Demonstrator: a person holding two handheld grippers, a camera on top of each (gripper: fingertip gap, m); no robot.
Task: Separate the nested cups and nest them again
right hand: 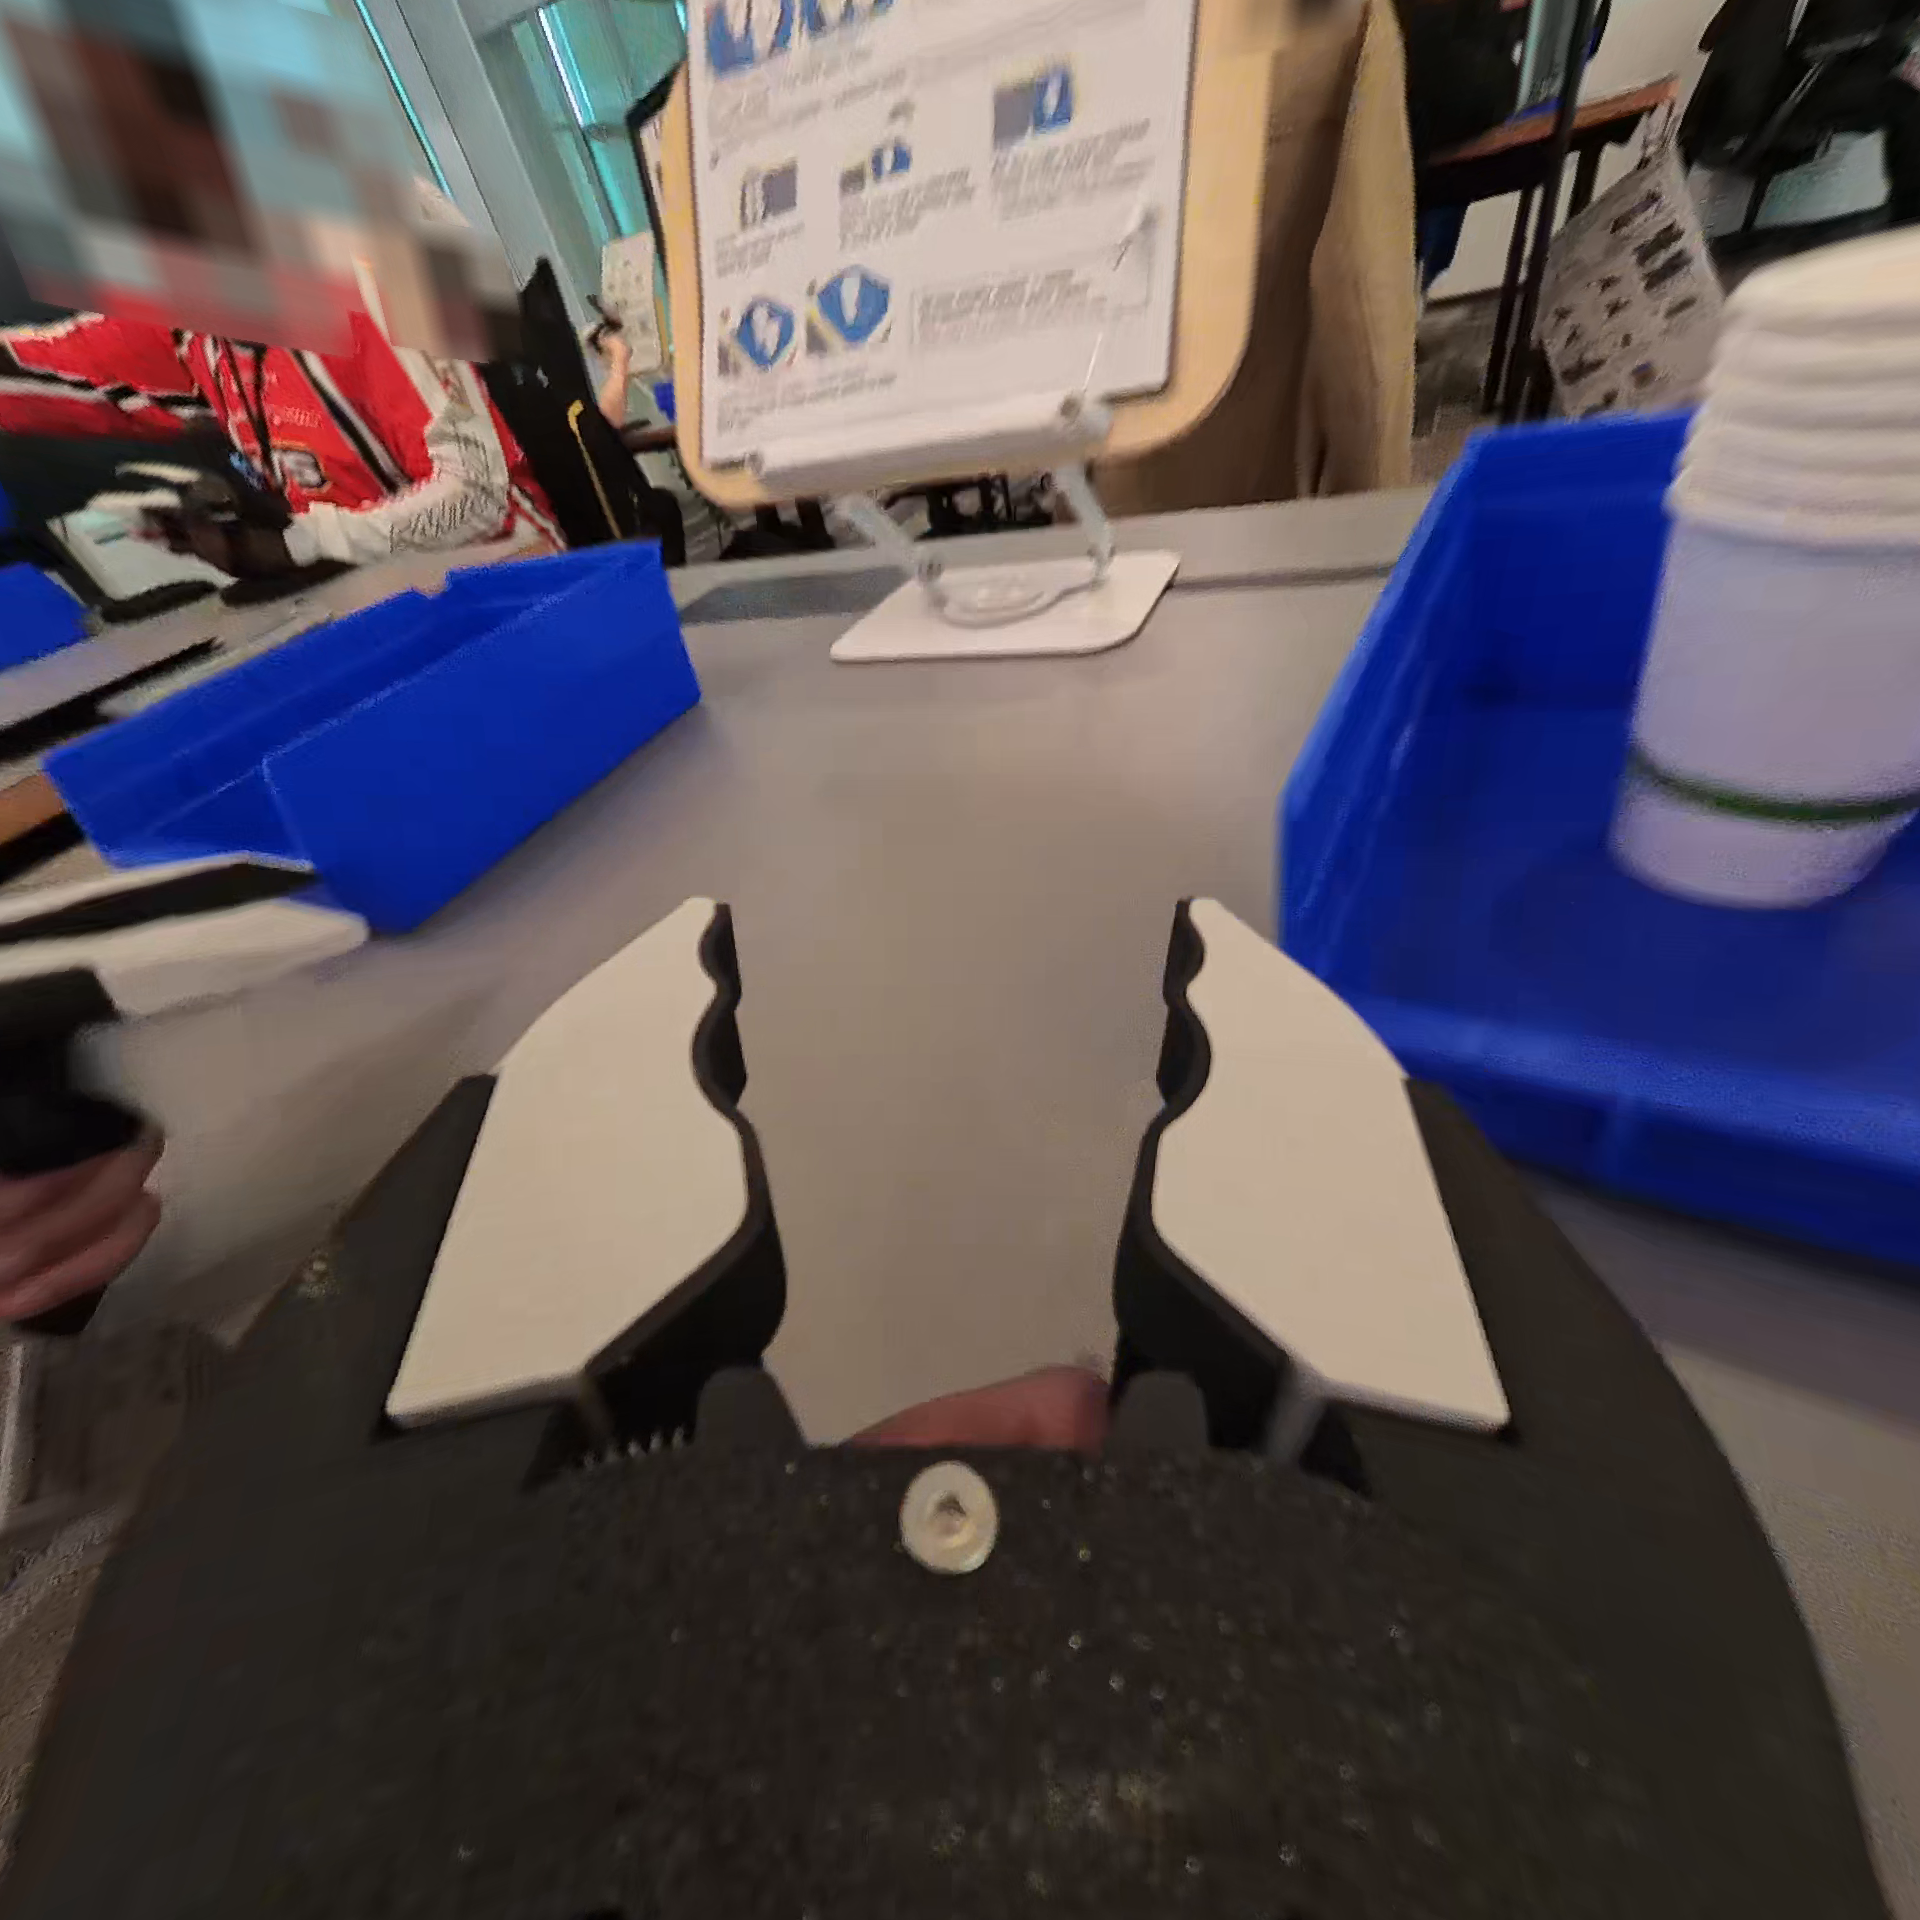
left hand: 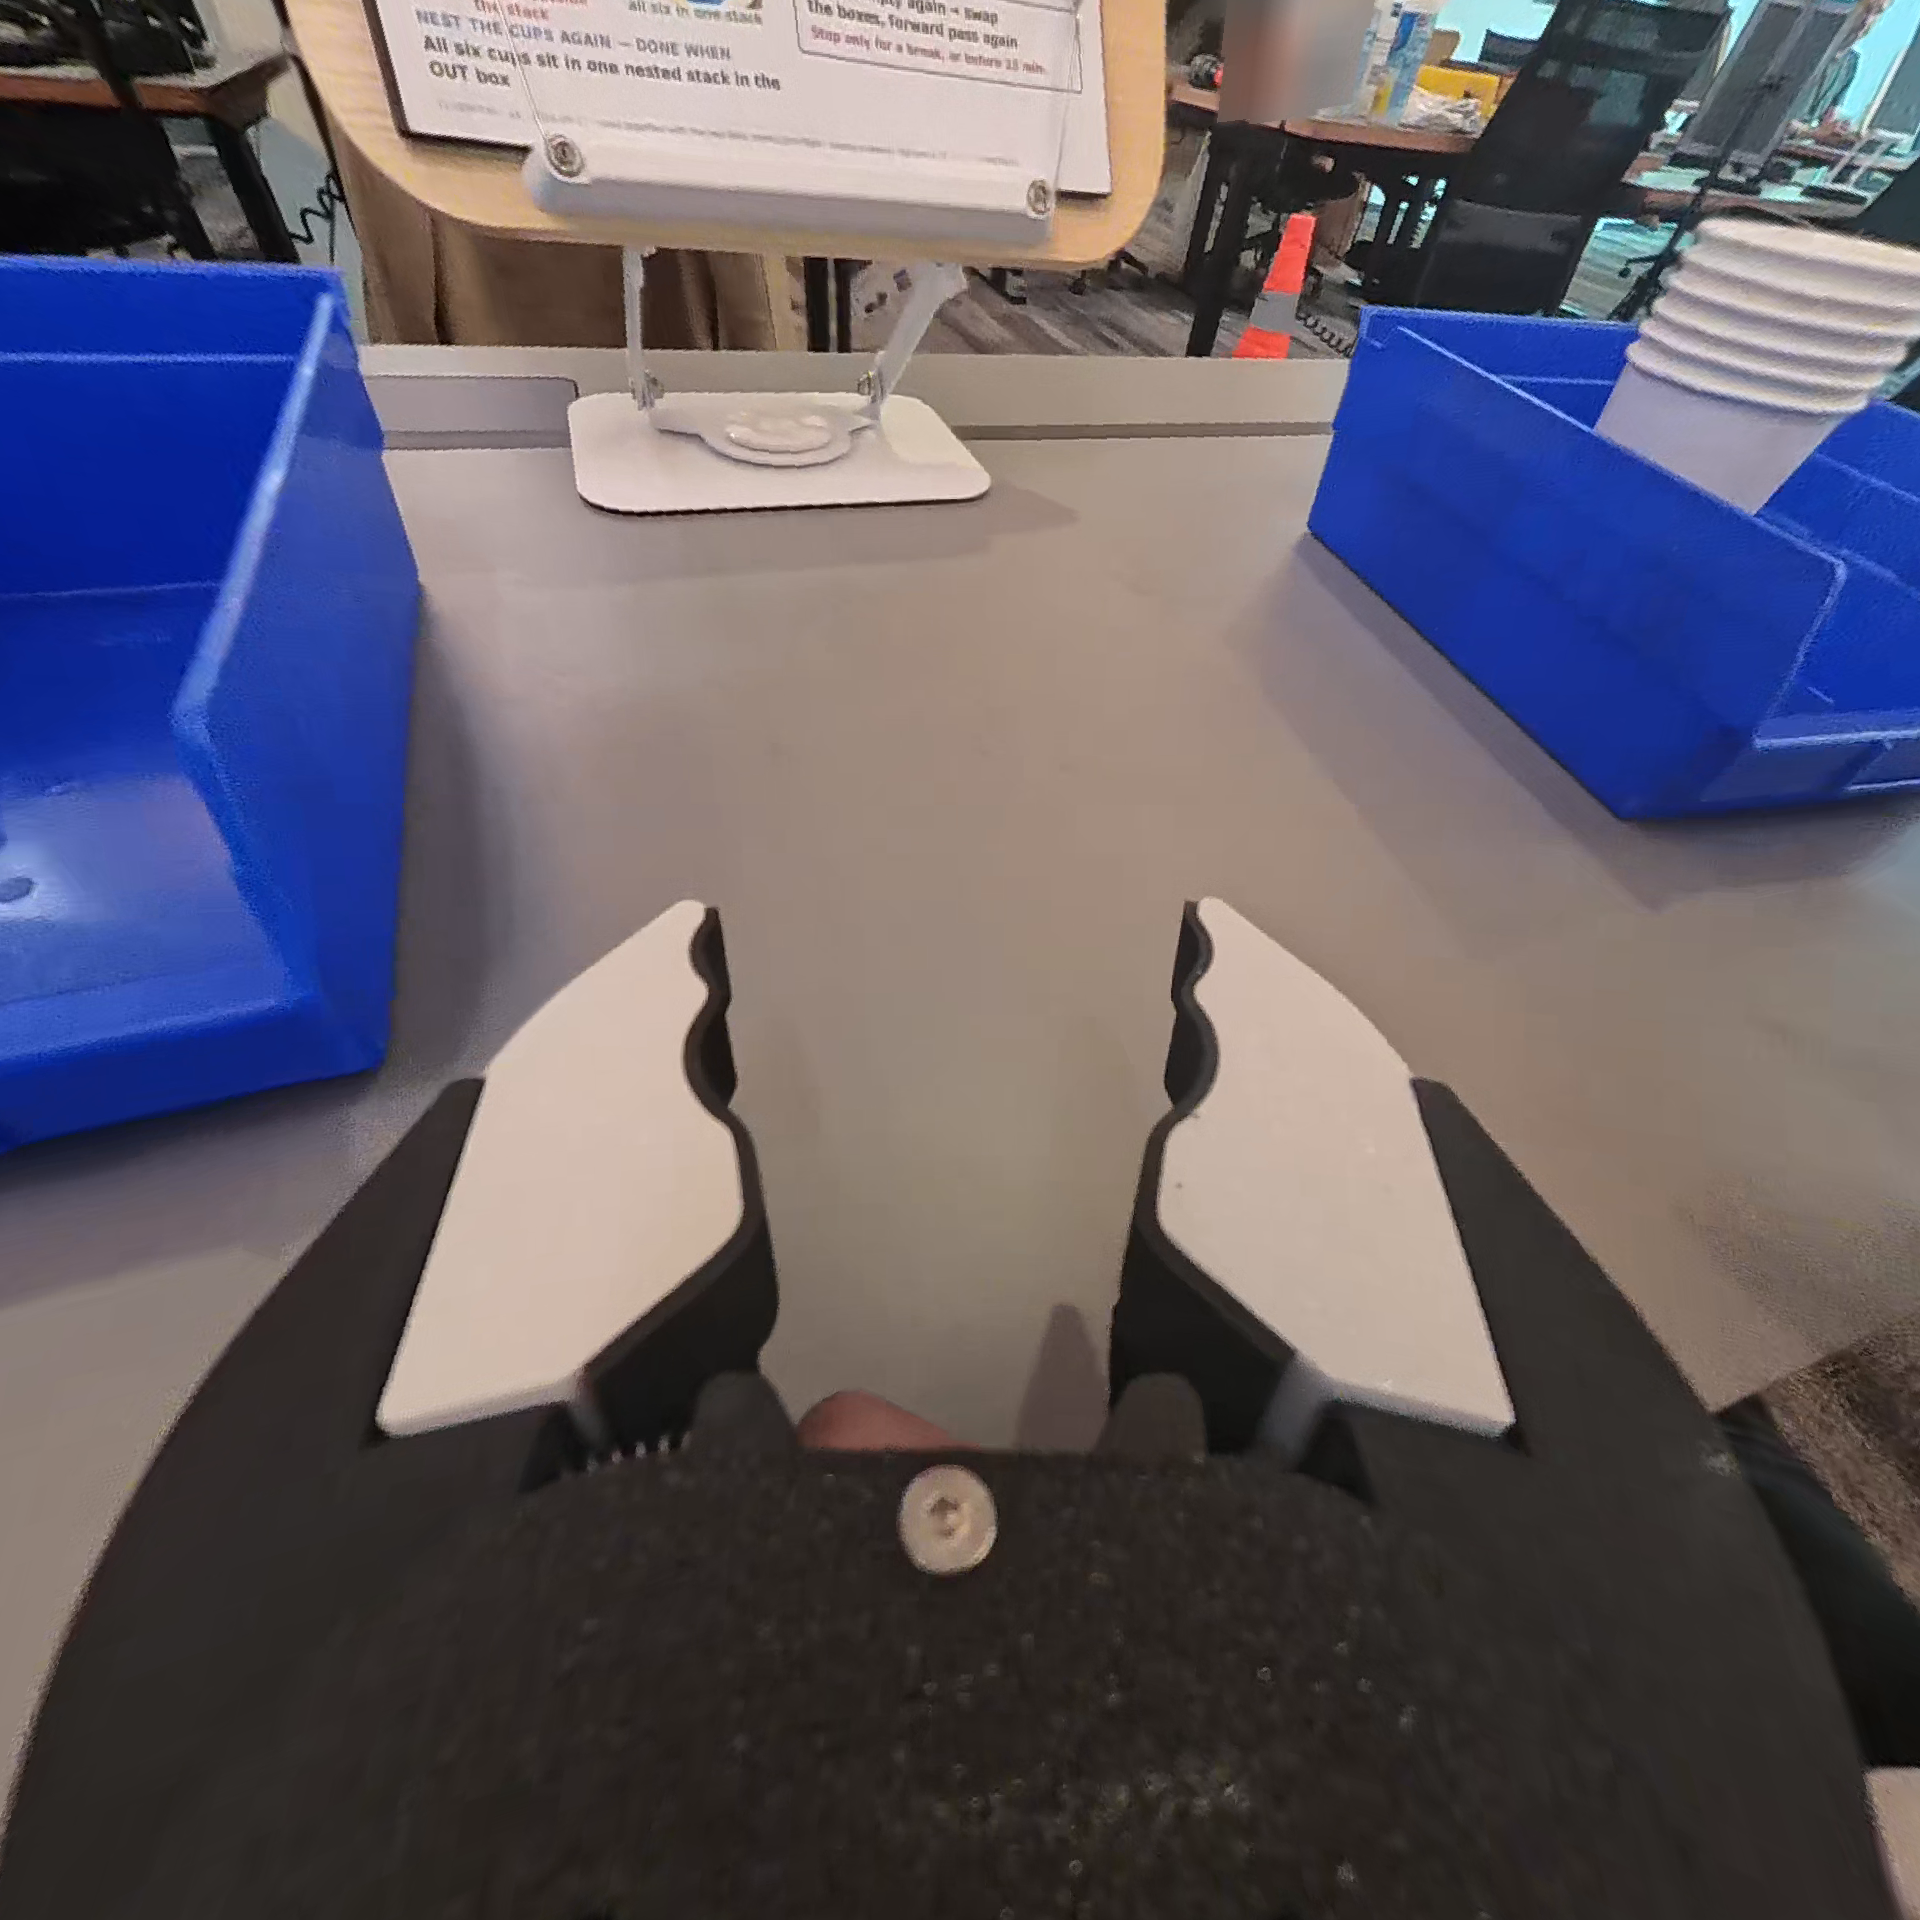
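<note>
A stack of several nested white paper cups (left hand: 1766, 364) stands in the blue bin (left hand: 1558, 582) at the right; it also shows in the right wrist view (right hand: 1787, 644), inside that bin (right hand: 1455, 831). An empty blue bin (left hand: 208, 675) sits at the left, also in the right wrist view (right hand: 416, 727). My left gripper (left hand: 951, 914) is open and empty over the grey table between the bins. My right gripper (right hand: 951, 914) is open and empty, left of the cup bin. The left gripper shows blurred at the left edge of the right wrist view (right hand: 114, 935).
A white stand (left hand: 779, 447) holding an instruction board (left hand: 727, 104) stands at the table's far middle, also in the right wrist view (right hand: 997, 613). A person in a red jacket (right hand: 312, 426) sits beyond the left bin. An orange cone (left hand: 1283, 291) stands on the floor behind.
</note>
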